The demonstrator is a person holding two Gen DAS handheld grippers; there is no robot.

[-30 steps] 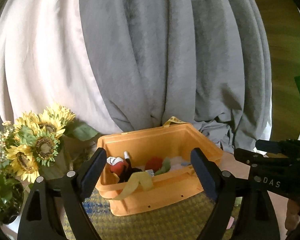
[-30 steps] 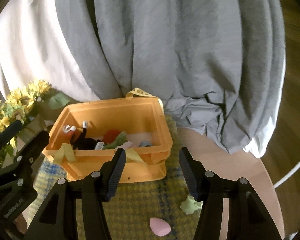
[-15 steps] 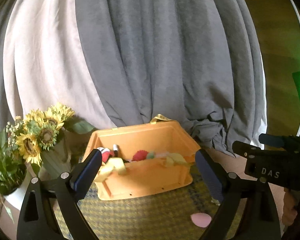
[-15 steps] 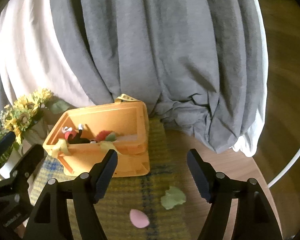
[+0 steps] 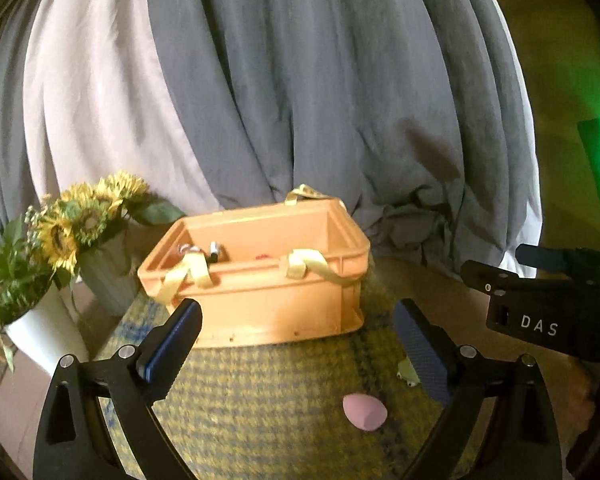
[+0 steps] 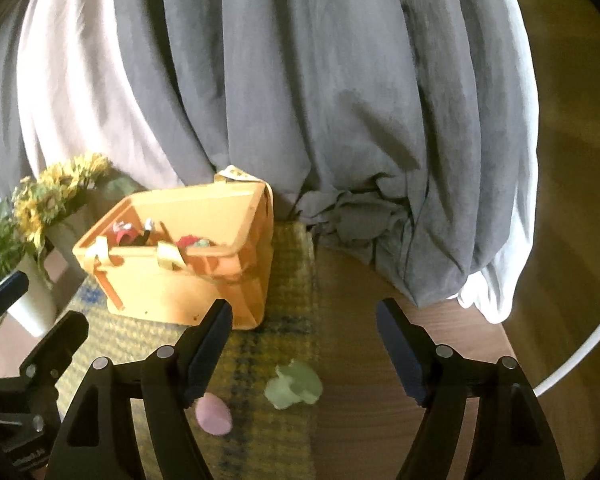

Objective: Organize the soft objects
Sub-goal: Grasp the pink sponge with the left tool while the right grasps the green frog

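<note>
An orange bin (image 5: 260, 304) with yellow straps holds several small soft toys and stands on a yellow-green woven mat (image 5: 260, 400). It also shows in the right wrist view (image 6: 172, 284). A pink egg-shaped sponge (image 5: 364, 416) (image 6: 214, 420) and a pale green soft toy (image 6: 294, 390) (image 5: 407, 372) lie on the mat in front of the bin. My left gripper (image 5: 296, 340) is open and empty, above the mat facing the bin. My right gripper (image 6: 304, 348) is open and empty, just behind the green toy and the sponge.
Sunflowers in a grey vase (image 5: 88, 220) and a plant in a white pot (image 5: 40, 332) stand left of the bin. Grey and white curtains (image 5: 300, 100) hang behind. The round wooden table (image 6: 380, 340) extends right of the mat.
Both grippers have pulled back from the bin and stayed open. The bin looks farther off, and the pink sponge and green toy have come into view on the mat.
</note>
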